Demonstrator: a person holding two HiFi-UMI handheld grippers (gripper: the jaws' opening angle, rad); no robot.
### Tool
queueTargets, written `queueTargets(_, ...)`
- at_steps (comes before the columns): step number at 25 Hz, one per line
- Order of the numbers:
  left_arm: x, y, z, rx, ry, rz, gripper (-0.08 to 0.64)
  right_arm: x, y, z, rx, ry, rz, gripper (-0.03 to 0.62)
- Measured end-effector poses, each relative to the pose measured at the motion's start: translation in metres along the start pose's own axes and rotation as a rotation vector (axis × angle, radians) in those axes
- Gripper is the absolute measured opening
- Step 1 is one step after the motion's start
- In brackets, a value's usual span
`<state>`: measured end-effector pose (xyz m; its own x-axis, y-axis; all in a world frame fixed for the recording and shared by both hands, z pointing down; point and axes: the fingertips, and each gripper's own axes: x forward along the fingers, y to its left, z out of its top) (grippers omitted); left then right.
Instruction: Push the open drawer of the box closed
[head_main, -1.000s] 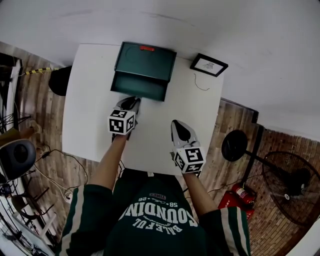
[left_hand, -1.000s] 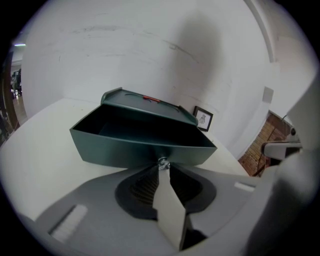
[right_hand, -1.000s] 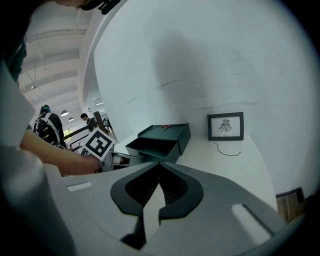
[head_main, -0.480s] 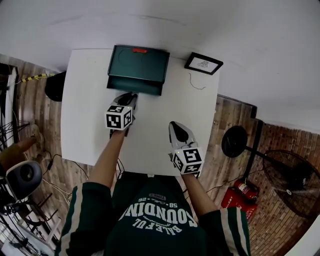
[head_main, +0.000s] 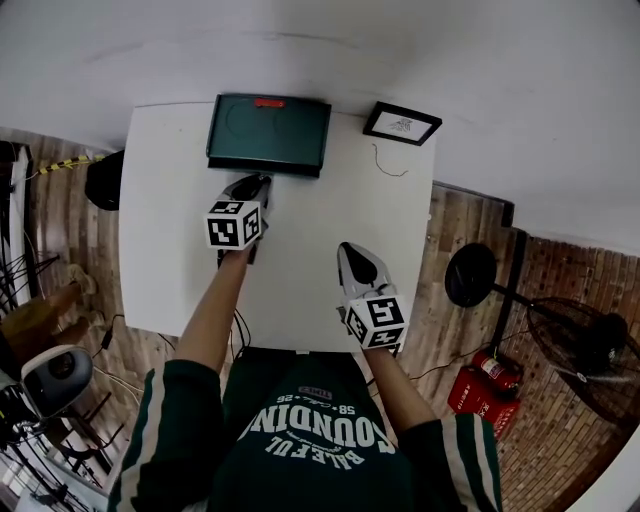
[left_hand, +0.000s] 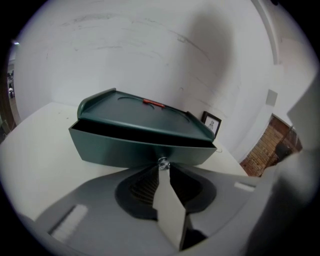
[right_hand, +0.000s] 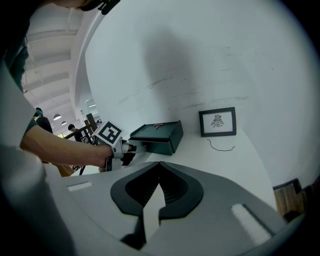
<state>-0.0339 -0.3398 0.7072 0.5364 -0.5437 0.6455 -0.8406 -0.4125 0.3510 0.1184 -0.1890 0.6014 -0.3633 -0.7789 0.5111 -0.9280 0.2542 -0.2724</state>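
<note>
A dark green box (head_main: 268, 133) with a red tab on its lid stands at the far edge of the white table (head_main: 330, 230). Its drawer (left_hand: 135, 150) is almost fully in, with only a thin dark gap under the lid. My left gripper (head_main: 258, 183) is at the drawer's front, and its tips (left_hand: 162, 164) pinch the small metal knob (left_hand: 162, 160) there. My right gripper (head_main: 355, 250) hovers shut and empty over the near right part of the table, well back from the box (right_hand: 157, 135).
A small framed picture (head_main: 401, 124) leans against the wall right of the box, with a thin curled wire (head_main: 385, 165) on the table before it. Brick floor, a standing fan (head_main: 590, 365) and a red object (head_main: 478, 392) lie to the right of the table.
The drawer has slid from wide open to nearly shut as my left gripper moved forward against it. The right gripper has stayed put.
</note>
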Motion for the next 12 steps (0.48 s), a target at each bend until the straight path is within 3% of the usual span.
queueTargets(12,0.016,0.000,0.018,-0.049,0.008,-0.006,0.121,-0.003,-0.009,0.004,0.074,-0.021,-0.026,0.002)
